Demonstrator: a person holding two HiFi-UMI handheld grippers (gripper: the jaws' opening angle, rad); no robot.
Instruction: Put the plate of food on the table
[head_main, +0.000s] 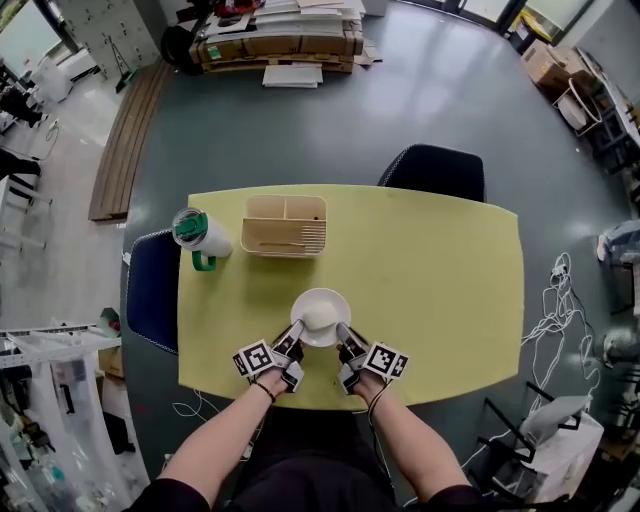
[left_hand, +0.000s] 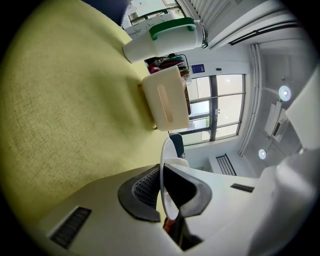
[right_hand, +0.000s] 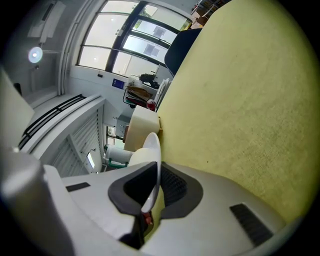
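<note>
Plate (head_main: 320, 317) sits low-centre of the frame over the yellow table (head_main: 450, 290). Left gripper (head_main: 296, 337) and right gripper (head_main: 344, 338) each pinch its rim. Can't tell if it's resting yet; letting go looks to remain.

A grey floor (head_main: 450, 110) surrounds the yellow bench (head_main: 440, 290). One dark chair (head_main: 435, 170) stands at its far side, another chair (head_main: 150, 290) at its left. Wooden planks (head_main: 125, 140) lie far left; cables (head_main: 555, 300) trail right.
</note>
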